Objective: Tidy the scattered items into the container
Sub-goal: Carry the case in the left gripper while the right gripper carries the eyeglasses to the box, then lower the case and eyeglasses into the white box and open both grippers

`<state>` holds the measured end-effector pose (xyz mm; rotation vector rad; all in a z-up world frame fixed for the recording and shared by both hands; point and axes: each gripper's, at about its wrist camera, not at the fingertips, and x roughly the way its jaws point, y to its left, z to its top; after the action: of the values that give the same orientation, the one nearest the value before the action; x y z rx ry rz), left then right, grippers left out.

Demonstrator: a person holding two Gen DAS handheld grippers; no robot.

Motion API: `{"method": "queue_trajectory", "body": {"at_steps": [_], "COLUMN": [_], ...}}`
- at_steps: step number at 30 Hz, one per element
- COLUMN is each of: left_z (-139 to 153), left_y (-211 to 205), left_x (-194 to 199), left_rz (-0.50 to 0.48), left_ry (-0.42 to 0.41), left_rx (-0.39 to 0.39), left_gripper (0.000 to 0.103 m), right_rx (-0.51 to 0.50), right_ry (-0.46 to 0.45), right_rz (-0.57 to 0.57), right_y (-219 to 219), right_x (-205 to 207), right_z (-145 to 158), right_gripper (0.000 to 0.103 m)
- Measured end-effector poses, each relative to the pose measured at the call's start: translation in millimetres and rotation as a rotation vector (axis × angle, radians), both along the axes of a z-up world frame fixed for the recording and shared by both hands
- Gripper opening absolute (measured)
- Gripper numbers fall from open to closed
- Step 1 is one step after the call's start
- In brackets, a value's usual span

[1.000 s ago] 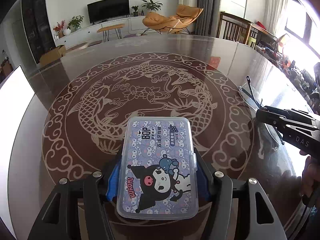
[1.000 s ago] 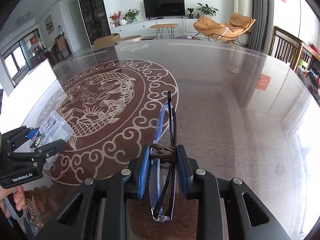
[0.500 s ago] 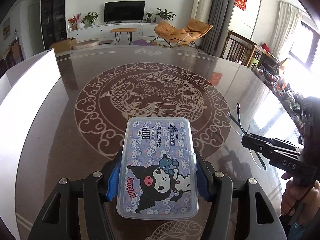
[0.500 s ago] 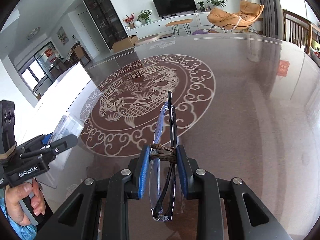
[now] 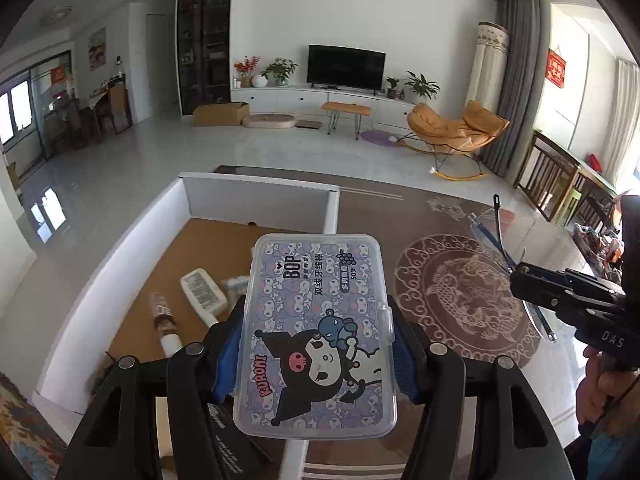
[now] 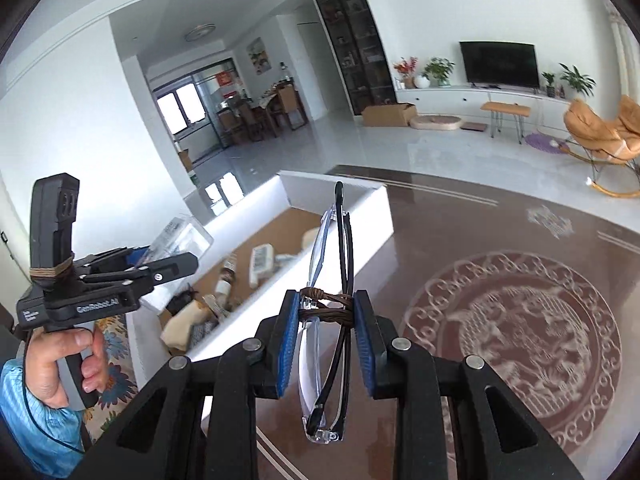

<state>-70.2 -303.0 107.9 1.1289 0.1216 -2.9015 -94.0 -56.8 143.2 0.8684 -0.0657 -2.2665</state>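
Note:
My left gripper is shut on a clear plastic floss-pick box printed with a cartoon figure. It holds the box level above the white container, which has a brown floor. My right gripper is shut on folded glasses with a brown cord wound round them. It hangs over the table just right of the container's right wall. The left wrist view shows the right gripper and glasses at the right. The right wrist view shows the left gripper at the left.
Inside the container lie a white barcoded item, a small tube and other bits near the front. The dark table with its round fish pattern spreads to the right. A flowered cloth lies left of the container. A hand grips the left handle.
Both grippers have risen and swung left from over the table's pattern to the white container. Each keeps its hold; the container's inside has come into view.

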Motion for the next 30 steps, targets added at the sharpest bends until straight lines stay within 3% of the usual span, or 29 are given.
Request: {"method": "queue_trajectory", "body": {"at_steps": [3,6,10,15,20,21,23,24,25,30], "left_z": [-5,-27,-63,-103,-126,-128,-132,-132,-131,-121], "left_y": [-61,-105,-138,-151,-153,-154,-154,-152,-150,-137], "left_x": [-18,-41,-71,-90,-94,-92,-88,-84,-81,-67], "left_rz": [0.106,0.189,0.256,0.287,0.305,0.315,0.342,0.360,0.378,0.505], "left_ry": [-0.025,-0.073,-0.140,-0.205,-0.266,-0.277,-0.303,-0.311,-0.313,-0.370], "left_rx": [0.037,0.070,0.107,0.148,0.146,0.150,0.146,0.141,0.136,0.086], "left_gripper": [0.061,0.061,0.061,0.061,0.062,0.065,0.081,0.093,0.096,0.097], "right_rx": [0.001,0.022,0.100,0.203,0.296,0.310,0.309,0.316,0.325,0.321], "right_ry": [0.018,0.000,-0.055,-0.159,-0.230,-0.239,-0.266,-0.261,-0.245,-0.186], "right_rz": [0.090,0.165,0.212,0.228,0.199,0.191,0.210,0.213,0.208,0.194], "right_y": [-68,-133,-206,-260,-282,-284,-284,-282,-278,-250], "right_x": [-28,-58,-101,-147,-166,-169,-171,-170,-169,-159], "right_z": [17,11,-20,-71,-113,-117,-120,-119,-116,-84], "right_gripper": [0.028,0.028,0.028,0.028,0.033,0.049,0.079,0.079,0.079,0.079]}}
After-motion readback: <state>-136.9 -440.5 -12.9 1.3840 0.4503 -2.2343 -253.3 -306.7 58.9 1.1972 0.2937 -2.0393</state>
